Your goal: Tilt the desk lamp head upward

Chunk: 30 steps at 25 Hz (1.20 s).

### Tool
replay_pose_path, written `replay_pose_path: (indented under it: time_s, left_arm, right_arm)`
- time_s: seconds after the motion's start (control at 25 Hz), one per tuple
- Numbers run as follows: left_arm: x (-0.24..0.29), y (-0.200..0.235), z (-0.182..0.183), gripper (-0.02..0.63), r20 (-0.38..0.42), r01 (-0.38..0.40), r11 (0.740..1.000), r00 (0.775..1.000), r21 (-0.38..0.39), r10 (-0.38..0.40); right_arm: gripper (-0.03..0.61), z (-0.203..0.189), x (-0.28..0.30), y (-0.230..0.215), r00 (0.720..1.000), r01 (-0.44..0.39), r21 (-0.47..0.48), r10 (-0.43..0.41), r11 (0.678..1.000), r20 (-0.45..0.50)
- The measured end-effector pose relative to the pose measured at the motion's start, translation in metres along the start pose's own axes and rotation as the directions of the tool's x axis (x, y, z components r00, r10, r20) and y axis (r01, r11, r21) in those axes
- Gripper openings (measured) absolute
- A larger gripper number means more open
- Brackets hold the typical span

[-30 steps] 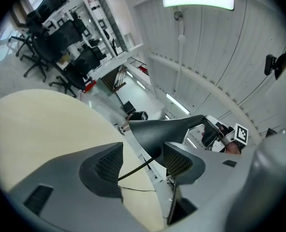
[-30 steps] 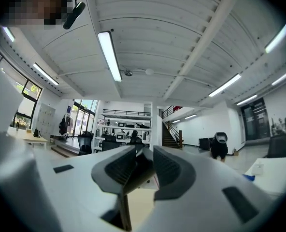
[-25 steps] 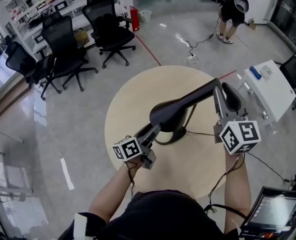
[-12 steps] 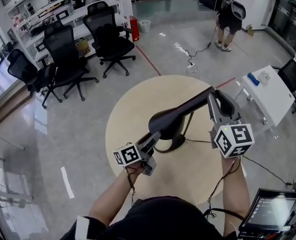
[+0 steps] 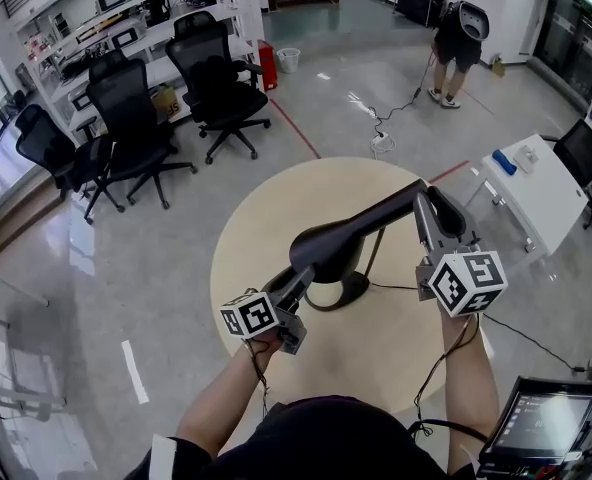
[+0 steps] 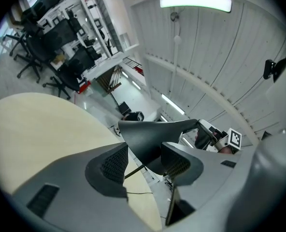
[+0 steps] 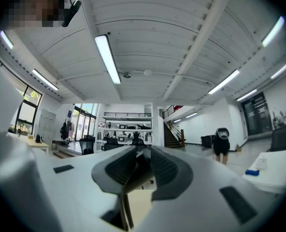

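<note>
Round table [image 5: 246, 228], lamp arm [image 5: 386, 211] in right tongs [image 7: 139, 159] (base [image 5: 354, 286] half hidden)

No word, number or brand name can be read anywhere. Only coded black-and-white squares are carried by the left marker cube [image 5: 251, 315] and the right marker cube [image 5: 466, 283], and no letters are formed by them. The same kind of pattern is seen on the right marker cube in the left gripper view. Some print may be borne by the yellow box [image 5: 163, 98] under the shelves, but it is too small to be made out. Nothing legible is shown on the monitor [image 5: 546, 423].
</note>
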<state>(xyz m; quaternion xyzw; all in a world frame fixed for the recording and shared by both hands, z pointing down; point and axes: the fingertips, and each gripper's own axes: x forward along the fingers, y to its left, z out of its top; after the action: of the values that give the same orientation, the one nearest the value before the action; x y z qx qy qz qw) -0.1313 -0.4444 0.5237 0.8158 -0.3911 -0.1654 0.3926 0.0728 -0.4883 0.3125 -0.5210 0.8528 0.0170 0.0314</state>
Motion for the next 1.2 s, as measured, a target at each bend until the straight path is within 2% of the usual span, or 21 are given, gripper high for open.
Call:
replay_pose_path:
  time_s: [0.4, 0.72, 1.2]
  left_arm:
    - [-0.022, -0.010, 0.038, 0.221, 0.062, -0.033, 0.994, 0.998, 0.106, 0.026]
    - [-0.027, -0.017, 0.051, 0.221, 0.073, -0.042, 0.990, 0.997, 0.138, 0.033]
    - [-0.037, -0.043, 0.089, 0.221, 0.159, -0.029, 0.982, 0.987, 0.185, 0.000]
  right_arm:
    - [0.092, -0.010, 0.001, -0.005, 0.999, -0.005, 0.151, -0.001, 0.988, 0.039]
    - [0.092, -0.012, 0.000, -0.008, 0.998, 0.006, 0.183, -0.016, 0.983, 0.052]
    - [0.092, -0.024, -0.006, -0.017, 0.998, 0.020, 0.257, -0.036, 0.966, 0.057]
